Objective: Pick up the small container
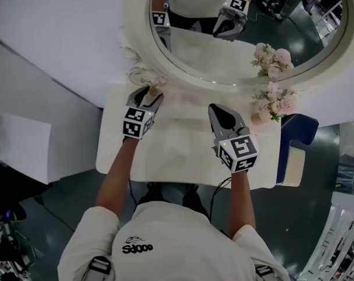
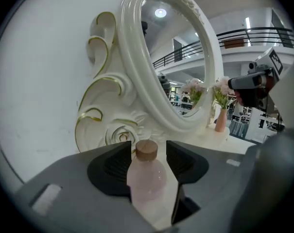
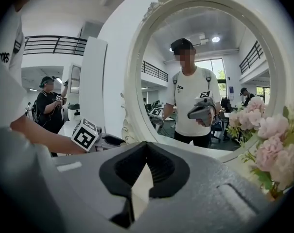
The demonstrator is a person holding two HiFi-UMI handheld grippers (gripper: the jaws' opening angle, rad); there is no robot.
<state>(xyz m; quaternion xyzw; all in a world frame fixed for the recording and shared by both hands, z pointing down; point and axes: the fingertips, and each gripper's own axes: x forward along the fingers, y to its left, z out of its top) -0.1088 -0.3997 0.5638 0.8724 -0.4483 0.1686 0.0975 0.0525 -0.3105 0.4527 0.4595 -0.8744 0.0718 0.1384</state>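
The small container [image 2: 147,176], a pale pink bottle with a cork-coloured cap, stands upright on the bench [image 1: 182,151] at the foot of the mirror [image 2: 137,72]. The left gripper [image 2: 149,147] has its fingers spread either side of it, not pressing. The right gripper [image 3: 146,147], farther from the mirror, has its fingers closed on nothing. An off-centre squeeze would likely topple the light bottle against the mirror's frame.

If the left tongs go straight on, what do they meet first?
The small pink bottle, already standing between the open left tongs; behind it, probably the mirror's carved frame.
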